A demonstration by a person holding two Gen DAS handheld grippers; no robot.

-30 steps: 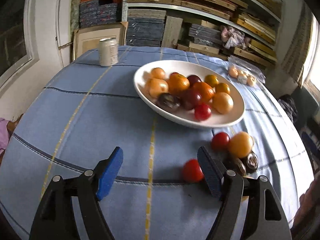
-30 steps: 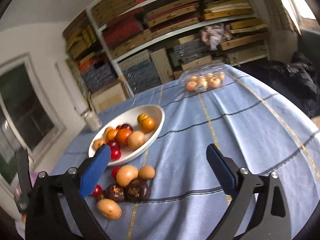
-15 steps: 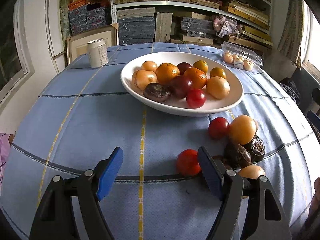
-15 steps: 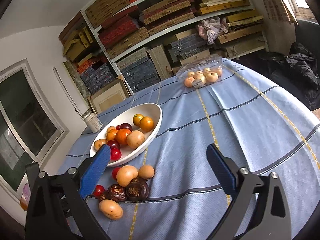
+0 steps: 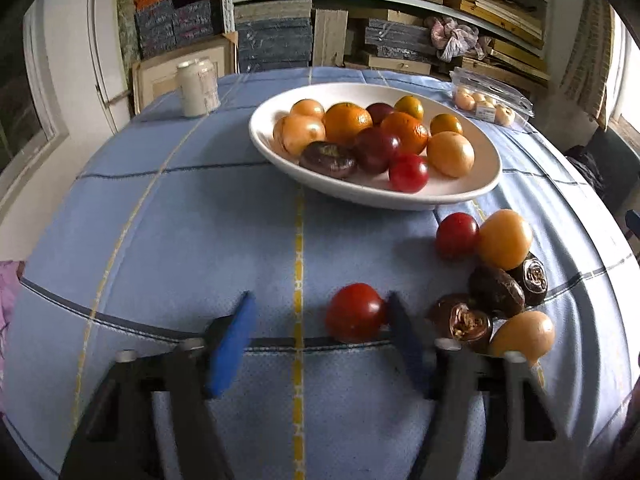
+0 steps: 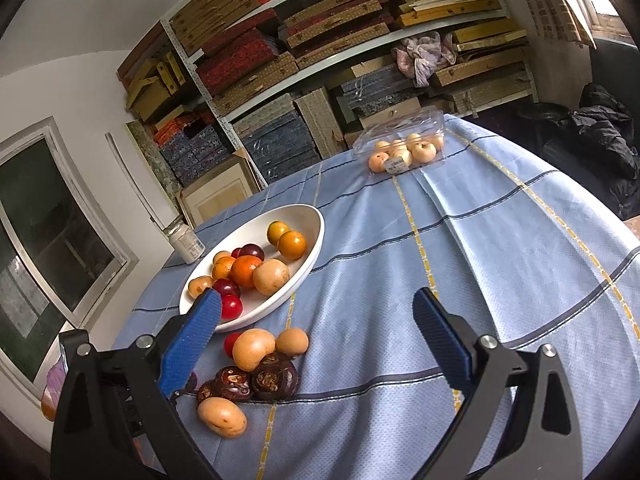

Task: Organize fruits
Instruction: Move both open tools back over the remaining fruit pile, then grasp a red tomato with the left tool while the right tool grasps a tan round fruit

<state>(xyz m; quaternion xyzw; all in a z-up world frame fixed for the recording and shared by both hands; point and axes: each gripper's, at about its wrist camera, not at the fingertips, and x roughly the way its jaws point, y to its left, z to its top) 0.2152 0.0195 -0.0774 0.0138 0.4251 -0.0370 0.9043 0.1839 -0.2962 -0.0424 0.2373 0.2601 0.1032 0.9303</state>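
Fruits lie in two groups on the blue checked tablecloth (image 5: 180, 220): a heap of oranges, dark plums and a red tomato in the white oval bowl (image 5: 460, 194), and a loose cluster on the cloth just near of the bowl's right end. In that cluster a red tomato (image 5: 456, 235) touches a yellow-orange fruit (image 5: 505, 239), with three dark brown wrinkled fruits (image 5: 496, 291) and another tan one (image 5: 524, 334) nearer.

One red tomato (image 5: 354, 312) sits apart from the cluster, to its left. The left gripper (image 5: 320, 328) has just been closing around it: the right pad touches the tomato's side, while the left pad stands clear of it with bare cloth between, so nothing is clamped.

The right gripper (image 6: 316, 344) hangs above the cloth with its blue pads wide apart and nothing between them.

Far left stands a white can (image 5: 198, 88); far right, a clear plastic punnet (image 6: 404, 142) of pale fruit.
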